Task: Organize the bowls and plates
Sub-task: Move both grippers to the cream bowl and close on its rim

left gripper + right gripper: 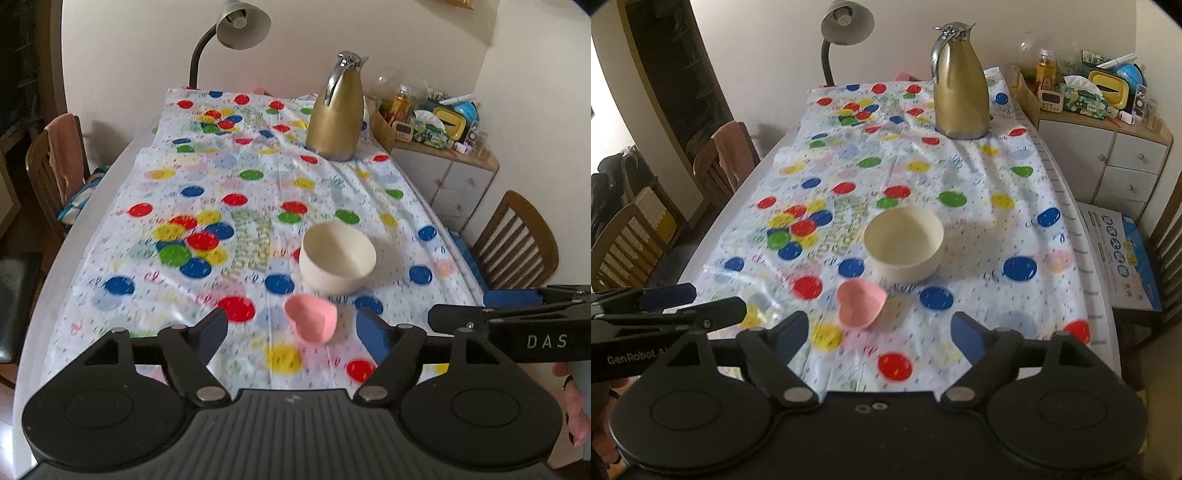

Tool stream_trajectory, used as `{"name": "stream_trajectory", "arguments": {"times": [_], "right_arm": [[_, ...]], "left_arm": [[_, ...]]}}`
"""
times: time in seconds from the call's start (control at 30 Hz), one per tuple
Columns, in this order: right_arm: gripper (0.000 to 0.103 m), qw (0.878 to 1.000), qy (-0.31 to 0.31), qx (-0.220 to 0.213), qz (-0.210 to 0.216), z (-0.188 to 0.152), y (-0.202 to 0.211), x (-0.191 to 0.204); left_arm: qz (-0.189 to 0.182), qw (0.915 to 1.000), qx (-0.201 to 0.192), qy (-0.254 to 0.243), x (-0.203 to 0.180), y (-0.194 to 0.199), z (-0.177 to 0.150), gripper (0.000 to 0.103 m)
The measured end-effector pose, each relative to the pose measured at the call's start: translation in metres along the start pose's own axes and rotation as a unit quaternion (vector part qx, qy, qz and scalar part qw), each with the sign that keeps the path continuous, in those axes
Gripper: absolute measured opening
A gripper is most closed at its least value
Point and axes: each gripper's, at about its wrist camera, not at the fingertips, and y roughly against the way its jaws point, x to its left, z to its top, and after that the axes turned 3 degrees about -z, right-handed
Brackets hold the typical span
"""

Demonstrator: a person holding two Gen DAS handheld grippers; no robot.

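Bowls on tabletop, near end, both free of the jaws.

Tabletop, under a spotted cloth, shows bare margin along its left edge; middle of the cloth lies open. Gold jug stands at the far end, well apart. Cream bowl sits upright right of centre, with the pink heart-shaped bowl just beside it on the near side. Left gripper has jaws spread wide, holding nothing, the pink bowl beyond them. Right gripper likewise stands wide and empty.
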Motion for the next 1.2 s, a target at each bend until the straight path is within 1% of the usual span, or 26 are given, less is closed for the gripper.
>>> {"name": "stream_trajectory", "arguments": {"times": [0.03, 0.1, 0.2, 0.3, 0.37, 0.47, 0.6, 0.73, 0.93, 0.97, 1.03, 1.1, 1.2], "right_arm": [[0.090, 1.000, -0.001, -0.002, 0.000, 0.004, -0.004, -0.004], [0.093, 1.000, -0.004, -0.004, 0.001, 0.013, -0.013, -0.012], [0.094, 1.000, -0.016, 0.000, -0.007, 0.026, -0.031, -0.022], [0.095, 0.999, -0.035, 0.010, -0.004, 0.038, -0.054, -0.036], [0.094, 0.999, -0.045, 0.014, -0.013, 0.045, -0.068, -0.044], [0.093, 0.998, -0.055, 0.024, -0.016, 0.051, -0.088, -0.054], [0.089, 0.997, -0.064, 0.038, -0.028, 0.058, -0.115, -0.064], [0.083, 0.996, -0.069, 0.049, -0.036, 0.063, -0.136, -0.071], [0.075, 0.995, -0.075, 0.059, -0.039, 0.068, -0.160, -0.075], [0.075, 0.995, -0.075, 0.060, -0.040, 0.068, -0.164, -0.075], [0.070, 0.994, -0.076, 0.065, -0.040, 0.069, -0.172, -0.075], [0.068, 0.994, -0.081, 0.068, -0.038, 0.069, -0.178, -0.076], [0.062, 0.993, -0.087, 0.073, -0.040, 0.069, -0.185, -0.080]], "left_arm": [[0.000, 1.0000, 0.000, 0.003, -0.001, -0.006, 0.004, 0.077], [-0.003, 1.0000, 0.004, 0.007, -0.001, -0.019, 0.012, 0.077], [0.000, 0.9998, 0.011, 0.018, 0.001, -0.040, 0.025, 0.078], [0.007, 0.9994, 0.018, 0.029, 0.003, -0.063, 0.037, 0.078], [0.012, 0.9990, 0.022, 0.038, 0.005, -0.078, 0.044, 0.078], [0.019, 0.9984, 0.031, 0.044, 0.008, -0.100, 0.051, 0.078], [0.026, 0.9974, 0.044, 0.051, 0.011, -0.129, 0.057, 0.078], [0.030, 0.9967, 0.057, 0.050, 0.010, -0.155, 0.060, 0.078], [0.036, 0.9959, 0.074, 0.038, 0.006, -0.188, 0.062, 0.078], [0.037, 0.9956, 0.077, 0.038, 0.006, -0.192, 0.063, 0.078], [0.038, 0.9949, 0.084, 0.040, 0.006, -0.202, 0.063, 0.078], [0.037, 0.9945, 0.088, 0.042, 0.007, -0.210, 0.063, 0.078], [0.035, 0.9935, 0.096, 0.049, 0.008, -0.221, 0.063, 0.078]]}}
